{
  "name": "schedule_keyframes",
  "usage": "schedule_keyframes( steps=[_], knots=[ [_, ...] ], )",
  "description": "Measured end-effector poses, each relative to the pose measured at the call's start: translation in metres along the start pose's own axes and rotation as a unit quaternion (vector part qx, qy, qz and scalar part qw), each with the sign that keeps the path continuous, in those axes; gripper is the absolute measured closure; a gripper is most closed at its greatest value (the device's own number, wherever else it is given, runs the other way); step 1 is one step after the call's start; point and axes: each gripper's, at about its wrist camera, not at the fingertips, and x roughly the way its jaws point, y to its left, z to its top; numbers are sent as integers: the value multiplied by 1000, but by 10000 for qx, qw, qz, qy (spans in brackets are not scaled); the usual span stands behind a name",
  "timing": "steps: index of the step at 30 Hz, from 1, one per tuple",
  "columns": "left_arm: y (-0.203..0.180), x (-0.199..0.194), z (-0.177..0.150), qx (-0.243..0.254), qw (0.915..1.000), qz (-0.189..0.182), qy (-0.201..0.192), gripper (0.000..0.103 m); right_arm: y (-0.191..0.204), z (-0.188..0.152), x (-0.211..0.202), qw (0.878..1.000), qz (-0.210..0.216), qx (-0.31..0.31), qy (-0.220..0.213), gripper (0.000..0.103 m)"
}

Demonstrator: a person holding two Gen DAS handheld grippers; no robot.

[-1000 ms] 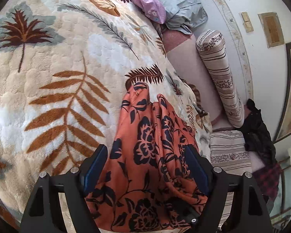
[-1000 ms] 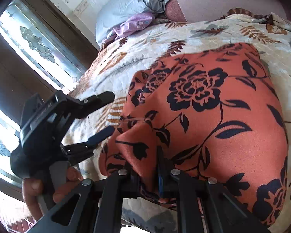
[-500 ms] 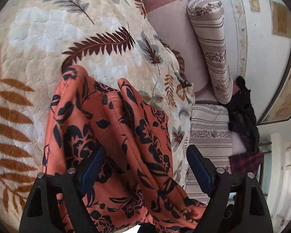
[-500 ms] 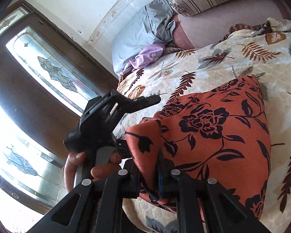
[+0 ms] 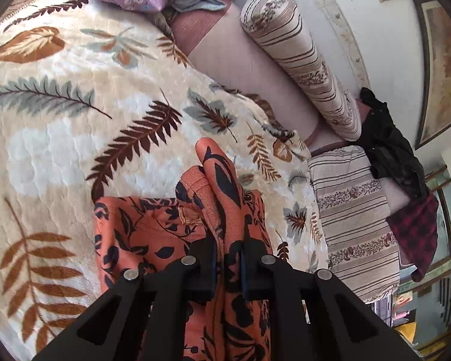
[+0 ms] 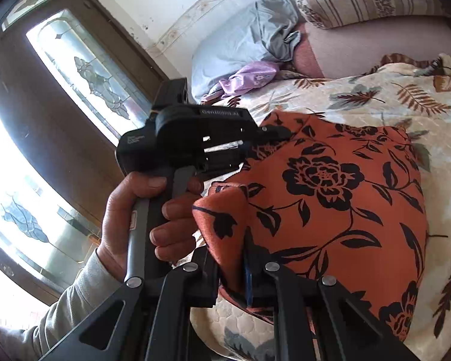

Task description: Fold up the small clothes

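- Pinching orange black-flowered cloth garment [image 5: 225, 198] on leaf-print blanket [image 5: 60, 126]: left gripper [image 5: 228, 255] closing on one corner, right gripper [image 6: 230, 258] clamped on another.
- Lift both corners evenly, keep the edge taut.

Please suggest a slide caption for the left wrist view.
Left gripper closing on a bunched fold of orange cloth with black flowers over the cream leaf-print blanket.

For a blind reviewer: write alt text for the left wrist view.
The left gripper, its fingers closing, pinches a bunched fold of the orange floral garment above a cream leaf-print blanket. Beyond lie a striped bolster, a striped pillow and dark clothes by the wall.
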Motion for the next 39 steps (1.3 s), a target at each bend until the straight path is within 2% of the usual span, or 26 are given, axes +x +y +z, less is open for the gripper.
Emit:
schedule_keyframes(
  steps=[2, 5, 6, 7, 8, 10, 12, 13, 15, 19, 22, 24, 26, 29, 31, 33, 35, 38, 39],
  knots=[
    [18, 3, 2, -6, 9998, 172, 96, 91, 10, -9, 23, 9994, -78, -184, 274, 90],
    [63, 34, -4, -351, 9957, 649, 557, 90, 6, -27, 71, 9952, -345, -292, 868, 86],
    [78, 43, -7, -486, 9943, 634, 704, 90, 2, -34, 84, 9933, -415, -235, 1048, 85],
    [89, 43, -10, -618, 9952, 387, 649, 87, -1, -39, 91, 9925, -430, -206, 1127, 85],
    [96, 39, -11, -721, 9955, 163, 600, 87, -1, -43, 90, 9930, -443, -237, 1068, 84],
    [98, 33, -10, -826, 9948, 31, 602, 86, -2, -47, 84, 9947, -241, -207, 979, 78],
    [89, 26, -9, -578, 9965, 250, 550, 86, -5, -53, 83, 9946, 32, -128, 1032, 47],
    [83, 22, -10, -453, 9970, 331, 526, 86, -4, -56, 82, 9945, 91, -148, 1031, 44],
    [75, 16, -15, -325, 9968, 490, 541, 86, -4, -60, 78, 9952, 67, -197, 957, 43],
    [74, 4, -24, -430, 9953, 618, 608, 81, -7, -62, 71, 9961, 150, -42, 874, 43],
    [65, -19, -35, -329, 9964, 688, 384, 79, -5, -67, 52, 9962, 382, -15, 783, 43],
    [53, -35, -45, -192, 9974, 649, 244, 72, -7, -73, 35, 9964, 467, -64, 709, 38],
    [41, -41, -60, -45, 9965, 808, 223, 58, -14, -80, 17, 9971, 448, 44, 611, 38],
    [42, -38, -91, -43, 9916, 1219, 432, 59, -31, -83, -10, 9981, 365, 328, 375, 38],
    [55, -35, -112, -195, 9865, 1524, 570, 68, -45, -83, -28, 9975, 394, 559, 171, 37],
    [64, -39, -124, -219, 9862, 1565, 493, 68, -66, -85, -40, 9954, 361, 882, 32, 29],
    [57, -49, -125, -234, 9863, 1594, 363, 68, -93, -86, -42, 9898, 370, 1374, 37, 29],
    [27, -67, -125, 188, 9847, 1732, 83, 72, -124, -92, -50, 9739, 801, 2124, -2, 29],
    [16, -73, -126, 336, 9861, 1625, 0, 72, -128, -93, -54, 9711, 905, 2209, -56, 29]
  ],
)
